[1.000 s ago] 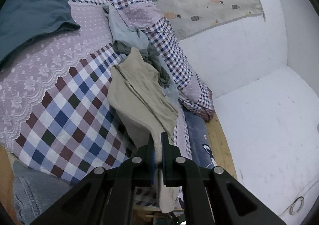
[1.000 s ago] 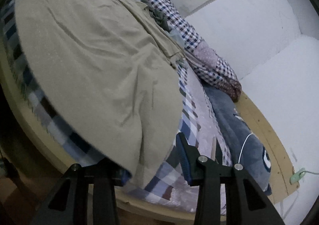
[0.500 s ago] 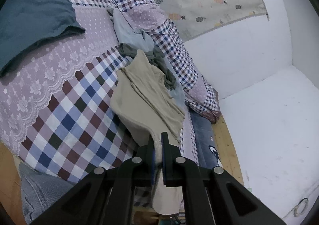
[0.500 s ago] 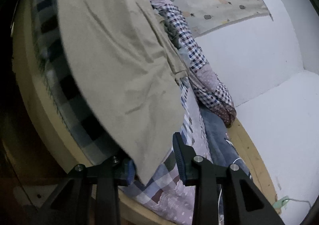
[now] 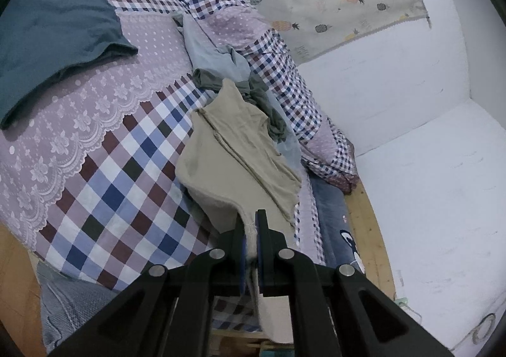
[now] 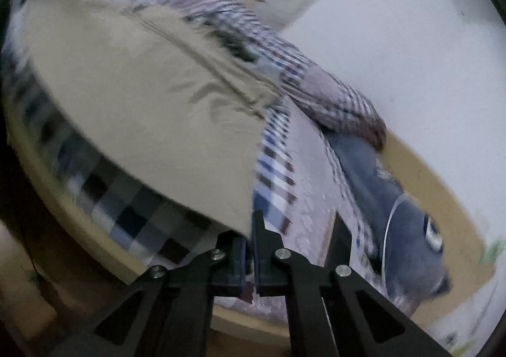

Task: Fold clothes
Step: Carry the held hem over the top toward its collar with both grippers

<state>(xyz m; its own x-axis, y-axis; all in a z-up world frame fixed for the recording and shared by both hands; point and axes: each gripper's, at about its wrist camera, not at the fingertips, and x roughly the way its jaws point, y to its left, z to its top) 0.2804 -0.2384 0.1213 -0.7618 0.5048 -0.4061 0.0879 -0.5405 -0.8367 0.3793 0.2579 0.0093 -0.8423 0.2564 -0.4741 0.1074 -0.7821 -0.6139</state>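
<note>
A beige garment (image 5: 240, 151) lies on the checked bedspread (image 5: 104, 173), its near end lifted off the bed. My left gripper (image 5: 249, 230) is shut on that near edge, and cloth hangs down below the jaws. In the blurred right wrist view the same beige garment (image 6: 151, 110) spreads across the bed, and my right gripper (image 6: 251, 243) is shut on its lower corner at the bed's edge. A heap of grey-green and pale blue clothes (image 5: 227, 72) lies just beyond the beige garment.
A folded teal garment (image 5: 50, 28) rests on the bed at the far left. A checked quilt (image 5: 278, 72) is bunched along the wall side. A dark blue plush (image 6: 395, 198) lies by the wooden bed frame (image 5: 370, 230). White wall to the right.
My right gripper has gone from open around the beige garment's corner to shut on it, and that view swung fast. The left gripper kept its hold and rose slightly.
</note>
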